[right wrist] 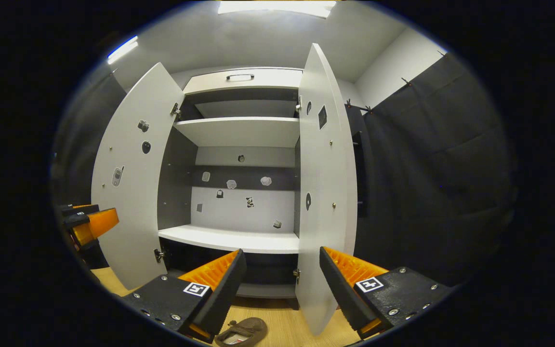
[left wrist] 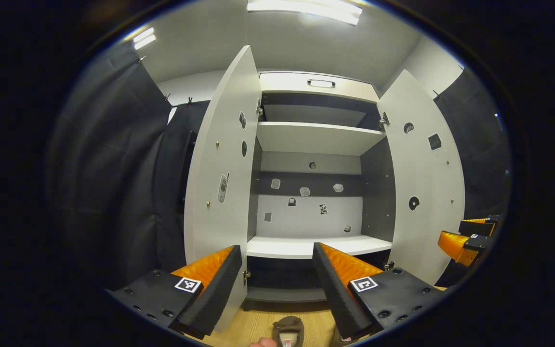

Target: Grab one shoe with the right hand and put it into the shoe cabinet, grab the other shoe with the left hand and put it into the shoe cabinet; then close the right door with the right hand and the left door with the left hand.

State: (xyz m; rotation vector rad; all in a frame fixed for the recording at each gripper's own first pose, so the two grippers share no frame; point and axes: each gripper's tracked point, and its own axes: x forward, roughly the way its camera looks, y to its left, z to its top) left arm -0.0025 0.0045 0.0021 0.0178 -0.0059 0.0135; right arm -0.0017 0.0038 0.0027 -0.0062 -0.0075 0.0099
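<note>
Left gripper released, fingers spread wide, nothing between them, held up facing the open cabinet. Just below its fingers, at the bottom edge of the left gripper view, 1 brown soft shoe lying on the light wooden floor, a fingertip showing beside it. Beyond the fingers, the tall white 2-door shoe cabinet with both doors swung out: white left door just past the left finger, white right door past the right finger. Inside, a white lower shelf bare of shoes, a second white shelf higher up, small stickers dotted over the grey and white back panel and on both doors. Far right in the same view, the other gripper, seen near the right door's outer edge.

Right gripper also released, fingers well apart, gripping nothing, likewise aimed at the cabinet front. Below the left finger in the right gripper view, a brown soft shoe flat on the wooden floor, near the cabinet's front edge; cannot tell whether the same shoe as in the other view. Right door edge-on between the 2 fingers, lower shelf behind it. Black cloth curtain hanging to the right of the cabinet. White ceiling with bright strip lights overhead.
</note>
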